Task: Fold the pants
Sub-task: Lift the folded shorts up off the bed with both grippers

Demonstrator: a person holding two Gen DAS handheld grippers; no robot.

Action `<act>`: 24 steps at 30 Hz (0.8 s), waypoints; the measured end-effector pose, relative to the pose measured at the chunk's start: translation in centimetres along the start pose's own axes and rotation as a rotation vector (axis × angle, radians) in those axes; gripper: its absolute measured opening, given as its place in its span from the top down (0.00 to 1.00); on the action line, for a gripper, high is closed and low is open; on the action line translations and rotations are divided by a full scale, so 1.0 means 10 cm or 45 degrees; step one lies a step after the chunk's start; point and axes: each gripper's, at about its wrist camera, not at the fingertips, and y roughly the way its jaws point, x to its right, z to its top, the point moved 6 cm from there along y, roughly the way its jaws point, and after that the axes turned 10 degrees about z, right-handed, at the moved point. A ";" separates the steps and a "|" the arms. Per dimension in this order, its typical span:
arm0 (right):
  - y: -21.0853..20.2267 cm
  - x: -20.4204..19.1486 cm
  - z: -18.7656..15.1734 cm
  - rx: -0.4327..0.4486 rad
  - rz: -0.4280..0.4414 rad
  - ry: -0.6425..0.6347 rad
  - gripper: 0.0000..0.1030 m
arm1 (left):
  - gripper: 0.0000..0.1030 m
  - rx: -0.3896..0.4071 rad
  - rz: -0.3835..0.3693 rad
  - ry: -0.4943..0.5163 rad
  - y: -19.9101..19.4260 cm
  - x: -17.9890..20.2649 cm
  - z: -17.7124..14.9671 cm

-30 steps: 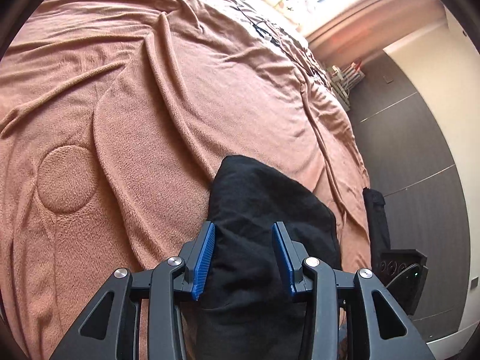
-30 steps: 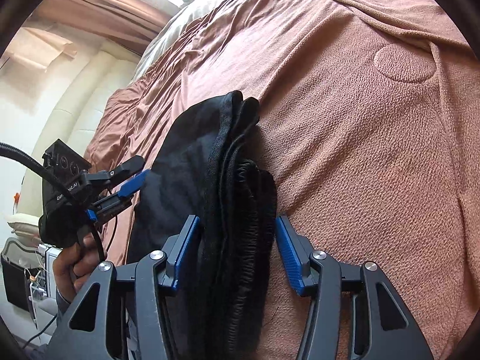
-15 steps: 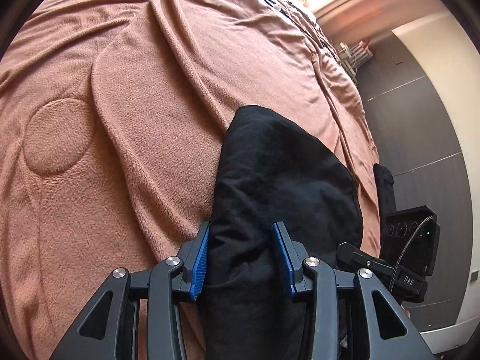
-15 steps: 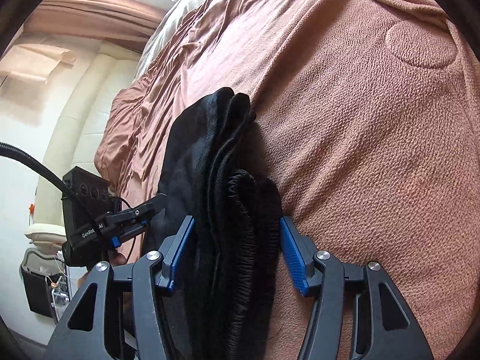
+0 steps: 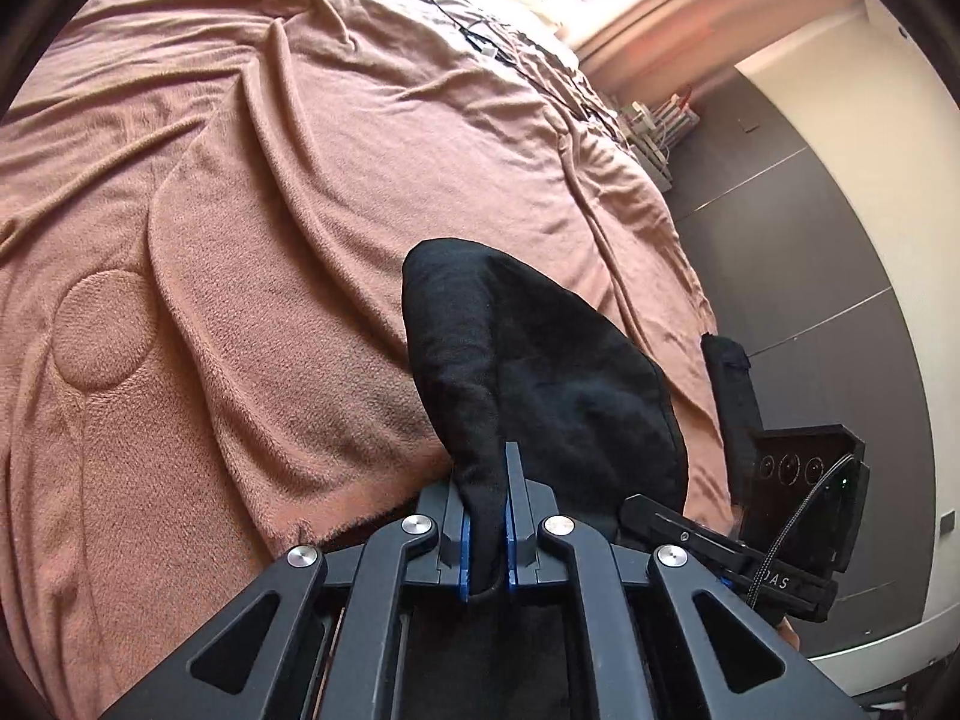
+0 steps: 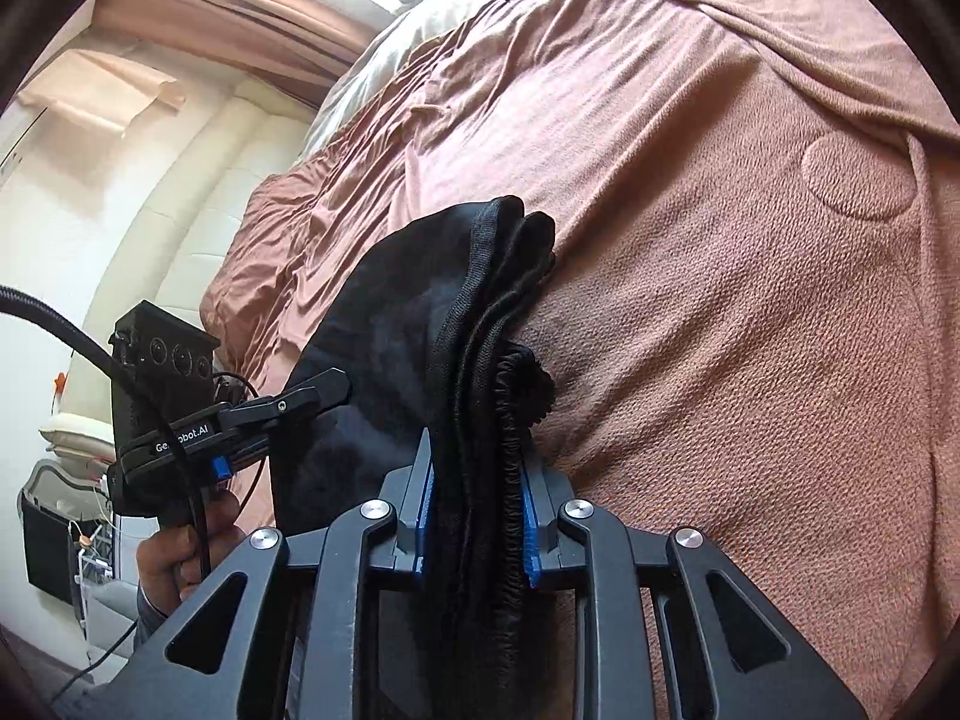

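The black pants (image 5: 540,360) lie folded in a thick stack at the near edge of the bed. My left gripper (image 5: 486,516) is shut on a pinched ridge of the black fabric at the stack's left side. My right gripper (image 6: 477,504) is shut on the layered edge with the gathered waistband (image 6: 510,420) at the right side of the pants (image 6: 390,348). The left gripper also shows in the right wrist view (image 6: 288,408), held by a hand. The right gripper also shows in the left wrist view (image 5: 690,534).
A brown fleece blanket (image 5: 270,180) with wrinkles covers the bed and continues in the right wrist view (image 6: 750,240). Cables and pillows lie at the far end (image 5: 492,42). A dark wardrobe wall (image 5: 810,240) stands to the right. A cream padded headboard (image 6: 180,192) is at left.
Both grippers were open around the pants' edges and have closed on the fabric. The left gripper's pinch has raised a ridge in the cloth.
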 end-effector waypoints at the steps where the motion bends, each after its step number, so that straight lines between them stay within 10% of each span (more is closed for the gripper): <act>1: -0.01 -0.03 -0.03 0.009 -0.007 -0.015 0.81 | 0.93 0.012 -0.006 0.005 -0.05 0.02 -0.01; 24: -0.87 -0.96 -0.64 0.234 -0.135 -0.317 0.83 | 0.93 0.224 -0.123 0.134 -1.11 0.79 -0.41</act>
